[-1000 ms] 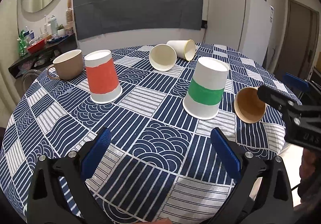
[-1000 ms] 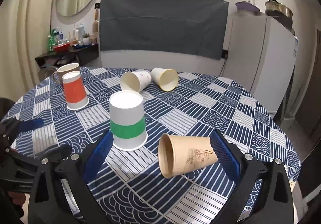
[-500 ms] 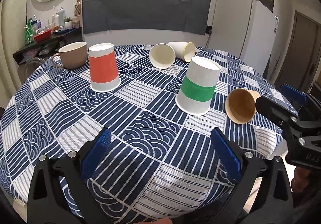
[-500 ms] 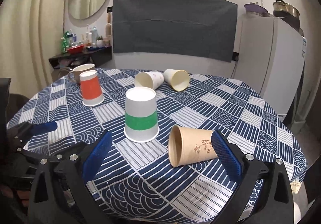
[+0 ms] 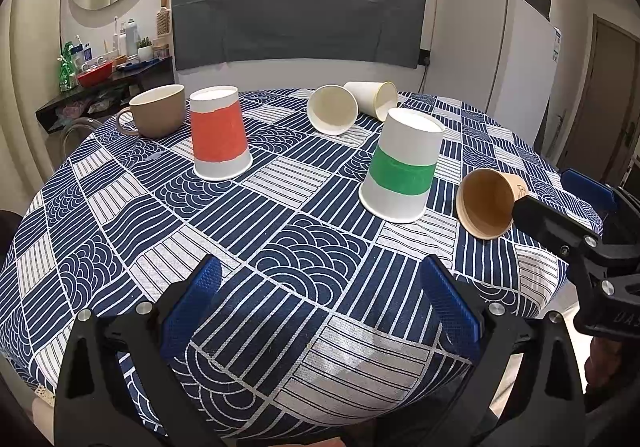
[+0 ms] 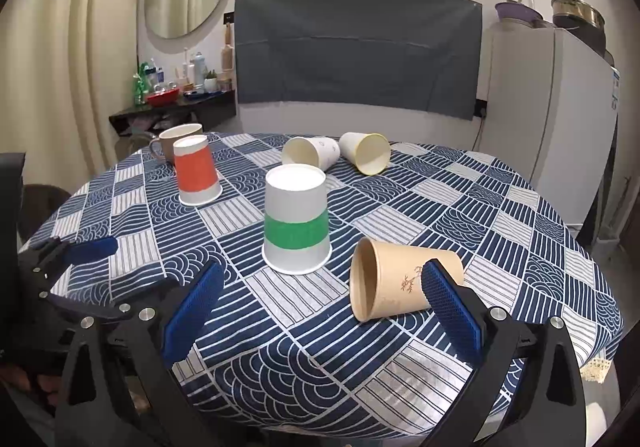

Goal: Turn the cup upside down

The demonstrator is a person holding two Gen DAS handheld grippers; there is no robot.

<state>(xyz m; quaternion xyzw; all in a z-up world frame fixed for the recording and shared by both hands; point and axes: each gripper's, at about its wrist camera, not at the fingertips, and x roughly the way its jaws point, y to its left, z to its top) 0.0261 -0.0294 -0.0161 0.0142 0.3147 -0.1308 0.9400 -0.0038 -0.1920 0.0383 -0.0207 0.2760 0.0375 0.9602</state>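
Observation:
A tan paper cup (image 6: 400, 279) lies on its side near the table's front right, mouth toward the left; it also shows in the left wrist view (image 5: 486, 203). A green-banded cup (image 6: 296, 219) (image 5: 404, 167) and a red-banded cup (image 6: 197, 175) (image 5: 218, 139) stand upside down. Two white cups (image 6: 308, 153) (image 6: 366, 153) lie on their sides at the back. My right gripper (image 6: 320, 311) is open and empty, just in front of the tan cup. My left gripper (image 5: 320, 305) is open and empty over the front edge.
A beige mug (image 5: 158, 115) stands upright at the back left of the round table with a blue patterned cloth (image 5: 280, 239). A white fridge (image 6: 560, 119) stands at the right, a shelf with bottles (image 6: 172, 95) at the back left.
Both grippers have pulled back toward the table's front edge and risen a little, so the cups look farther away. No cup has moved.

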